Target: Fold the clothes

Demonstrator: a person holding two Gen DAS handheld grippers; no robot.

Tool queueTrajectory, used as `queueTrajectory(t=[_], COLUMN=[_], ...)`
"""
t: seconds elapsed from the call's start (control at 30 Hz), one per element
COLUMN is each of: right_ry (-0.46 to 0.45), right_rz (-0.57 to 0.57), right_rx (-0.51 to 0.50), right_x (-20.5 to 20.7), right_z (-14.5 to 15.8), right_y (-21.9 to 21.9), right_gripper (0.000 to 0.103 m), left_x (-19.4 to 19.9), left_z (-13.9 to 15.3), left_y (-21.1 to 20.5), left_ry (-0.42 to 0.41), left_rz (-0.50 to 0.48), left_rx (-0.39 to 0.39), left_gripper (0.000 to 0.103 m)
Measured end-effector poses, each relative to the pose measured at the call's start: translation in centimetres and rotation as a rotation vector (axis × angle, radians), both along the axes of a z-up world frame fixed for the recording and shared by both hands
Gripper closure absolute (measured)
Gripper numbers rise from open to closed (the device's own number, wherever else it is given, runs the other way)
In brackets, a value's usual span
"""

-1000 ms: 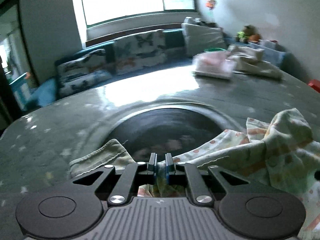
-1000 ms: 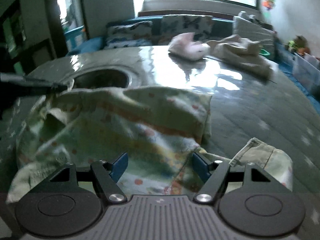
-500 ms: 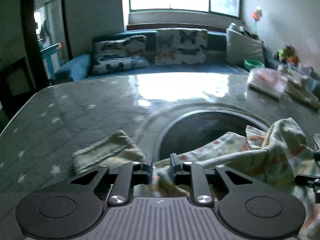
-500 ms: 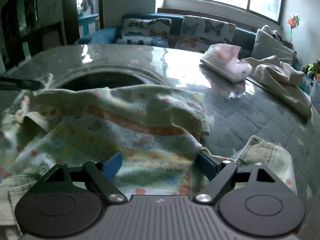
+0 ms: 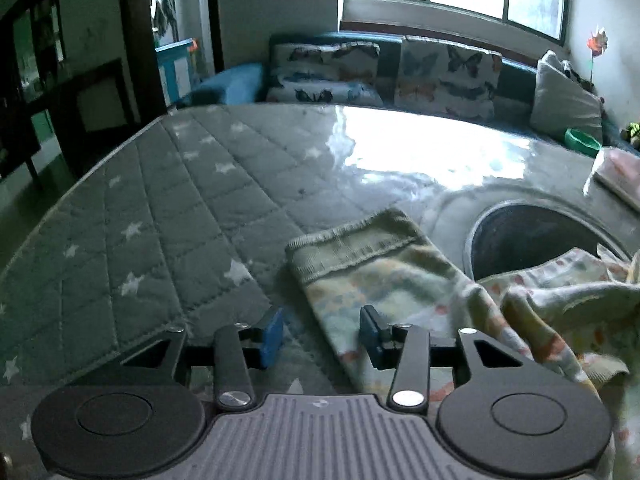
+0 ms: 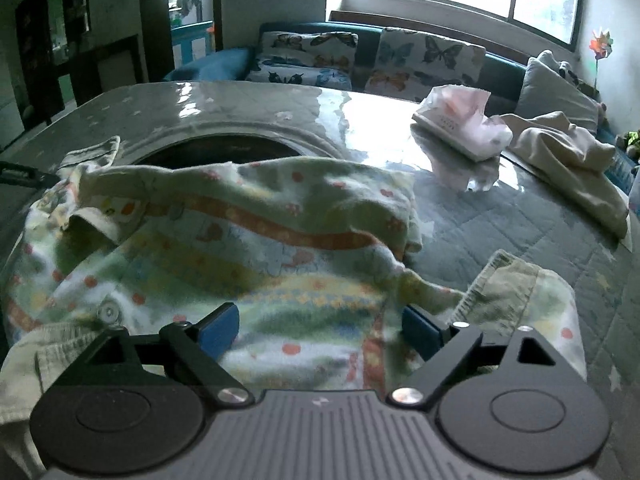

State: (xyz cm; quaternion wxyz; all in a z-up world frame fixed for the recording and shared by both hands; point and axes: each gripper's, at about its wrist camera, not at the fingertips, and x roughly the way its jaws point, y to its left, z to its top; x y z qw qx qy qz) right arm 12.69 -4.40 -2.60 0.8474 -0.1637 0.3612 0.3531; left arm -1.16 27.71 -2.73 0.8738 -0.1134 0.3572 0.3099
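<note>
Garment first: the patterned baby garment (image 6: 256,248) lies rumpled on the quilted table cover (image 5: 168,216), partly draped over the rim of the round dark opening (image 5: 532,240) in that cover; nothing about it looks folded yet. One ribbed cuff (image 5: 360,240) is stretched out flat on my left side, and another cuff (image 6: 516,280) lies out towards my right, so the limbs seem to be getting laid out; the body between them is bunched, with a ridge of cloth standing up across the middle.

My left gripper (image 5: 320,332) has its jaws opening; the sleeve cloth runs between the fingers, closer to the right one, and as far as I can see neither pad presses on it. My right gripper (image 6: 320,328) is spread wide and its jaws are opening too; the striped cloth lies under and between the fingers, loose, not pinched.

So I judge the work as early: spreading is partly done, smoothing the body is left, and every actual fold is left as well. Further back on the table a pink piece (image 6: 464,124) sits in a compact bundle, which may be one already folded, though I cannot be sure; a cream piece (image 6: 568,160) beside it lies in a loose heap and looks as if it is waiting its turn.
</note>
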Motion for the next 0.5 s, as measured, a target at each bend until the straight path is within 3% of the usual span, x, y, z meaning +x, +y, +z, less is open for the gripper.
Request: queueTrajectory(t=[0.1, 0.13, 0.23, 0.5], right_ry=[0.017, 0.024, 0.038, 0.018], right_rz=[-0.012, -0.022, -0.048, -0.06], right_rx=[0.004, 0.01, 0.032, 0.042], right_x=[0.3, 0.4, 0.7, 0.5], right_z=[0.0, 0.0, 0.1, 0.3], right_y=[-0.7, -0.9, -1.7, -2.8], right_gripper=[0.009, 0.009, 0.008, 0.004], left_x=[0.7, 0.9, 0.8, -3.8], left_z=[-0.2, -0.3, -0.4, 0.6], left_y=[-0.4, -0.7, -1.0, -0.4], left_ry=[-0.015, -0.014, -0.014, -0.026], left_rz=[-0.04, -0.052, -0.052, 0.081], left_rx=[0.011, 0.024, 0.04, 0.078], left_gripper=[0.09, 0.095, 0.1, 0.1])
